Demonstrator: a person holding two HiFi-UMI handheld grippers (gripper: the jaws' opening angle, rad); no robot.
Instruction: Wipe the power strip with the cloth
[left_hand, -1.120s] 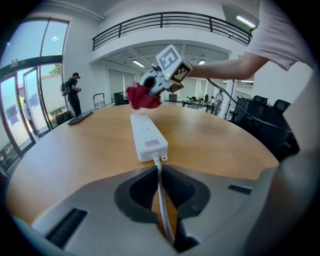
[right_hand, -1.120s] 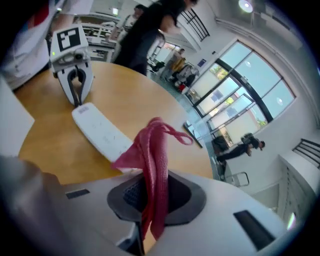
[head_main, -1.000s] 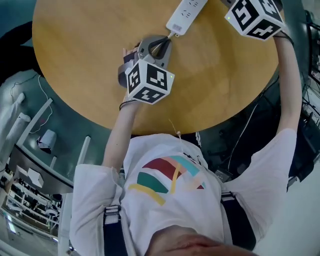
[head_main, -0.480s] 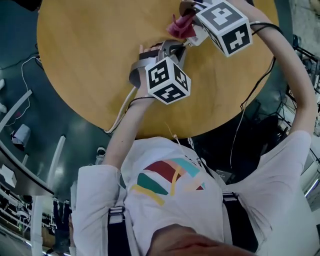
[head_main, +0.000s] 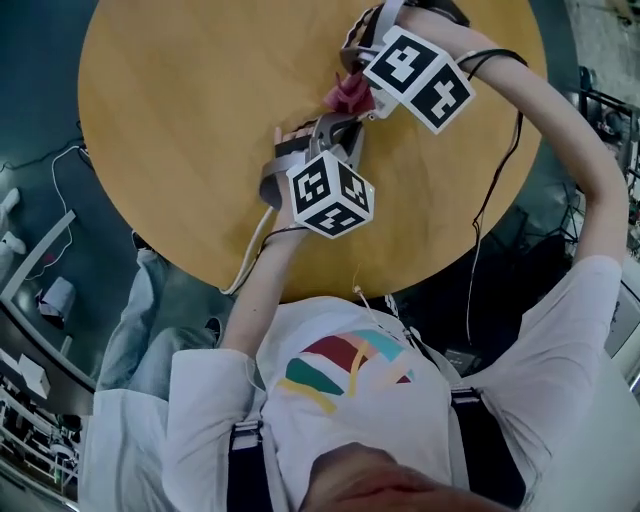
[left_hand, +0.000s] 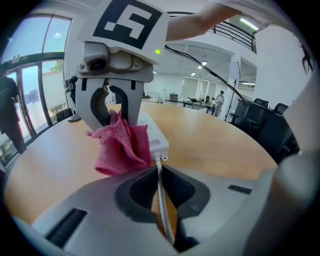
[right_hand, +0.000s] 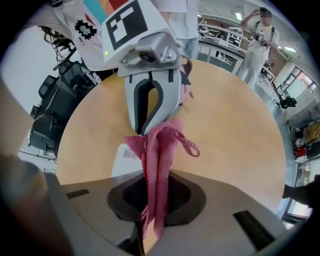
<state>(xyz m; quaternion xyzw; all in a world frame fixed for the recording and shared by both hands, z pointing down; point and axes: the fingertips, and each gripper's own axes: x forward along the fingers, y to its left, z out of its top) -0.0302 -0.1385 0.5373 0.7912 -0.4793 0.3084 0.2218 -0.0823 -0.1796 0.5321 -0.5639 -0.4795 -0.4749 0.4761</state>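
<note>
While the left tool (left_hand: 159, 186) pinches the cord (left_hand: 159, 162) just behind the strip (left_hand: 152, 132), which lies on the desk (left_hand: 215, 140), the right tool (right_hand: 155, 192) is clamped on the cloth (right_hand: 159, 150), bunched over the strip's near end. Held only by its cord, the strip could swivel or slide under a firm wipe; the narrow fold of cloth might also slip free.

round wooden table (head_main: 180, 120), office chairs (left_hand: 265, 122) beyond
</note>
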